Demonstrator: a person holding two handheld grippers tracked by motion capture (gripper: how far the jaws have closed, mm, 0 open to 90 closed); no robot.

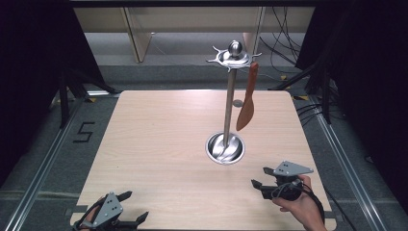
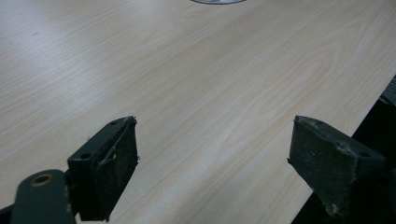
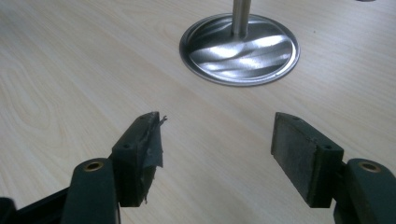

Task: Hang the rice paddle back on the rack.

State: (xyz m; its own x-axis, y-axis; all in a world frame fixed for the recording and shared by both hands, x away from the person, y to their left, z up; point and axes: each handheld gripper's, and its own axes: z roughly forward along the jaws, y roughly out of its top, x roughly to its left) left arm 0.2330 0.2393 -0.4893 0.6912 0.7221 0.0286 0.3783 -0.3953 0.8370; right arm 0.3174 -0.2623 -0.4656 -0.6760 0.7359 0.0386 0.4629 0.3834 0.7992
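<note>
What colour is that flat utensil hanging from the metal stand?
Reddish-brown, like wood: the flat wooden spatula shows best in the high view.

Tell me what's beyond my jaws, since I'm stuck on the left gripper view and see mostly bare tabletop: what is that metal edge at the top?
Observer: It is the round base of a metal stand, whose pole rises to a hook ring at the top.
Operator: Anything hanging on it?
Observer: Yes, a brown spatula hangs from a hook on the right side, blade down.
Operator: Where is the other gripper?
Observer: The right gripper sits near the table's front right, jaws open and empty, pointing toward the stand's base.
</note>
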